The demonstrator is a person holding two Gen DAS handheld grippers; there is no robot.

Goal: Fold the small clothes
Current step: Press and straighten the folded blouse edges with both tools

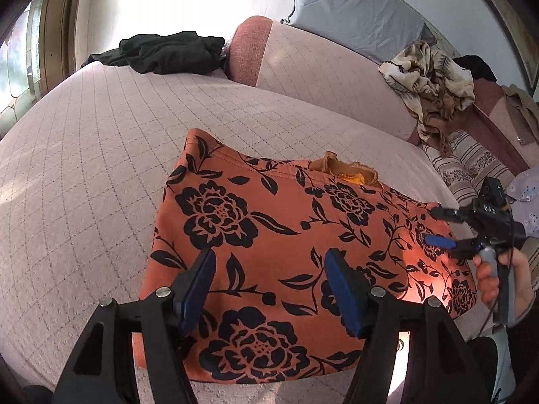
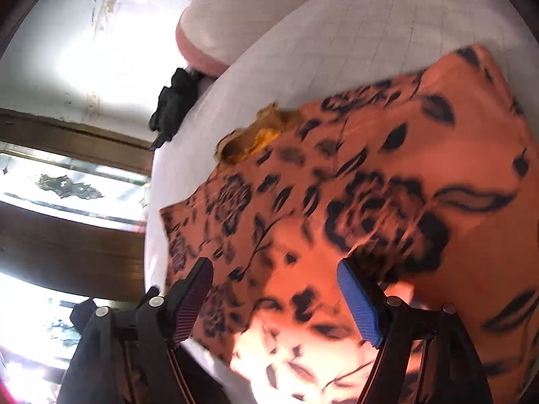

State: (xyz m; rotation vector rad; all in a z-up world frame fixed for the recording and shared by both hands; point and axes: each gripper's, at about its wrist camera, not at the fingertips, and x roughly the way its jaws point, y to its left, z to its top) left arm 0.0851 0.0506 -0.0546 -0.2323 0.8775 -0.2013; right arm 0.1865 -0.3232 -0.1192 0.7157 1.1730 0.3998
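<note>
An orange garment with black flowers (image 1: 286, 245) lies spread flat on the pink quilted bed (image 1: 101, 168). A tan piece with a yellow lining (image 1: 350, 171) pokes out at its far edge. My left gripper (image 1: 269, 286) is open and empty, hovering over the garment's near part. My right gripper (image 1: 438, 227) shows at the garment's right edge, open, with nothing between its blue pads (image 1: 438, 240). In the right wrist view the garment (image 2: 370, 202) fills the frame, blurred, and the right gripper (image 2: 274, 298) is open above it.
A black garment (image 1: 168, 52) lies at the bed's far end by a pink bolster (image 1: 249, 50). A crumpled beige patterned cloth (image 1: 431, 77) sits on the long cushion to the right. A grey pillow (image 1: 353, 10) and striped fabric (image 1: 471, 165) lie beyond.
</note>
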